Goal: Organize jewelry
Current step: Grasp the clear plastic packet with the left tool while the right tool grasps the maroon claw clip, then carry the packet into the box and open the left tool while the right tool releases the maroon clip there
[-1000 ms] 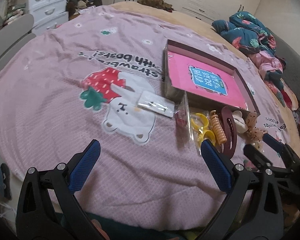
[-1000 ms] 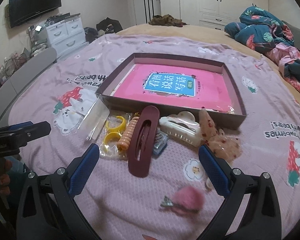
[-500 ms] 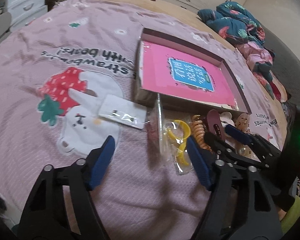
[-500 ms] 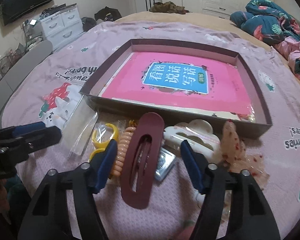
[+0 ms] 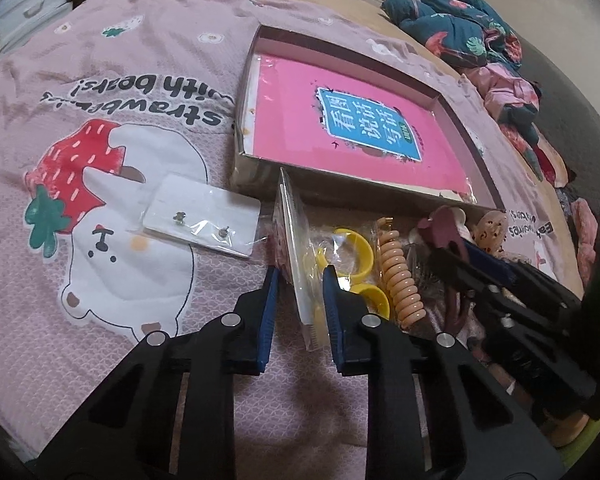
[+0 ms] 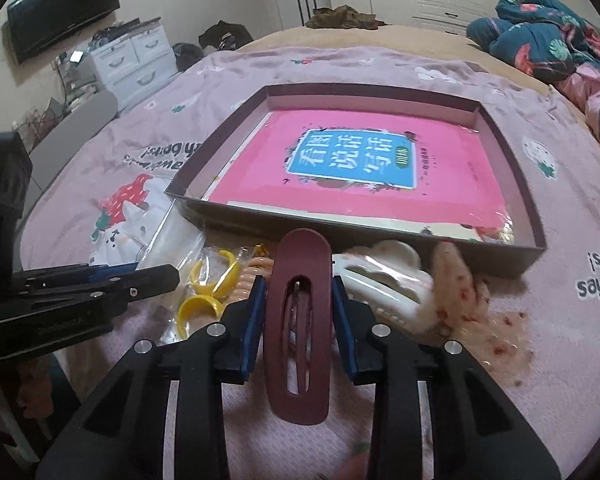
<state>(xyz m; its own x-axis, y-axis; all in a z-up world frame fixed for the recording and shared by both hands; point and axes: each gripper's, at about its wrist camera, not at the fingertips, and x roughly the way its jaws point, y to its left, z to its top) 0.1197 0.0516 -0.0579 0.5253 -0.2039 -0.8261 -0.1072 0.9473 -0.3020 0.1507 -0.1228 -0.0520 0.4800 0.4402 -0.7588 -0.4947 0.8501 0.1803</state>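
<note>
Maroon hair clip [image 6: 299,320] now bracketed by narrowed right tool [image 6: 299,312]; left tool [image 5: 298,304] likewise straddles clear packet [image 5: 300,264]. Neither clamped; grasps imminent.

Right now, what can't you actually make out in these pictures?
- Tiny earrings on the white card: too small, left view.
- Silvery clip: hidden under the maroon oval hair clip in the right view.
- Whether either hand-held gripper truly pinches yet: contact unclear.
- Yellow rings: blurred by plastic wrapping.

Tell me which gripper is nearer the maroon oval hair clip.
Right. The right gripper straddles the maroon oval hair clip, fingers on either side. The left gripper sits further left, around a clear packet beside the yellow rings.
</note>
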